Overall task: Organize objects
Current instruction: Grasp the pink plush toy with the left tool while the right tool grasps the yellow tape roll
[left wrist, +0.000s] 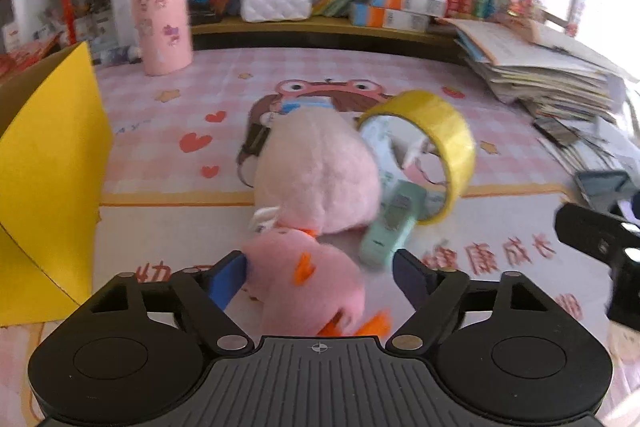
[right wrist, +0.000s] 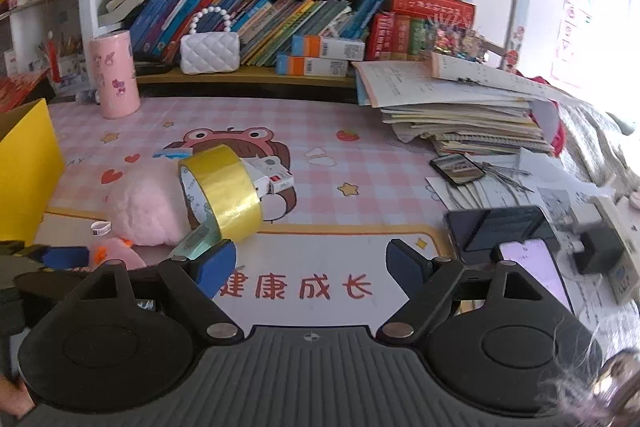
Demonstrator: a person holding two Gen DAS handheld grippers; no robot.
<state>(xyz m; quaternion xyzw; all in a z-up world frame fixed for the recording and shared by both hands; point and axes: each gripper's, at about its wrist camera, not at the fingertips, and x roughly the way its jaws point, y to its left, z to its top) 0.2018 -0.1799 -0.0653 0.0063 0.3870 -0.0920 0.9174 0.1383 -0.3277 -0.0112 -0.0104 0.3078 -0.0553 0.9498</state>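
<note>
My left gripper (left wrist: 320, 277) fingers straddle the fuzzy pink plush toy (left wrist: 316, 171) near the tabletop's (right wrist: 360, 167) front edge, unpressed; my right gripper (right wrist: 310, 269) gapes empty beside the glossy yellow tape ring (right wrist: 224, 193).

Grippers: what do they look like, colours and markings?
Both match: left gripper and right gripper have black linkage arms with silver pivot pins, blue pads, two round black discs, and a ribbed grey base bearing a small crosshair mark. No cables visible.
</note>
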